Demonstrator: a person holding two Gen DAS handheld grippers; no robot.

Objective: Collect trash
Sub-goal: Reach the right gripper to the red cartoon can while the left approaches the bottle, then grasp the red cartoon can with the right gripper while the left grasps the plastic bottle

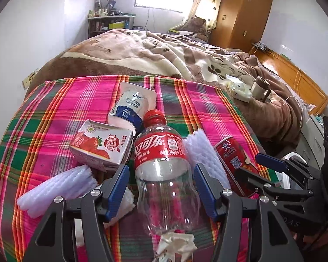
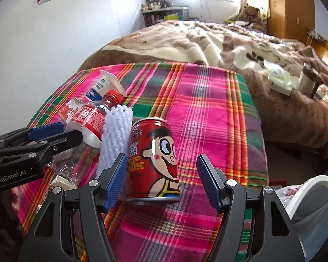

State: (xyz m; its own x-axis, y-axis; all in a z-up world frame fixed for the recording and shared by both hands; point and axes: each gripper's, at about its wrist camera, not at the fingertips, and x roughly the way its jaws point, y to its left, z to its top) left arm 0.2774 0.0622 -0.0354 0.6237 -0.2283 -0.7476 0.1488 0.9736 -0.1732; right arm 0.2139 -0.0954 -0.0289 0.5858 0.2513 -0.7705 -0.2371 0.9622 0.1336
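Bottle (image 1: 164, 174) | empty, light, crushable, I'd pinch mid-body | can (image 2: 153, 159) rigid, slick | left gripper (image 1: 161, 187) and right gripper (image 2: 161, 179) fingers open, straddling, not gripping

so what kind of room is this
Most likely a home bedroom: a bed with a rumpled brown blanket, a wooden wardrobe by the curtained window, and a teddy bear near the pillows.

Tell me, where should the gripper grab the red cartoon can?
Probably around the middle of the red cartoon can, on its round sides. It stands upright on the plaid cloth, already between the open fingers of the right gripper. Come straight ahead from the near side; the white foam net crowds its left.
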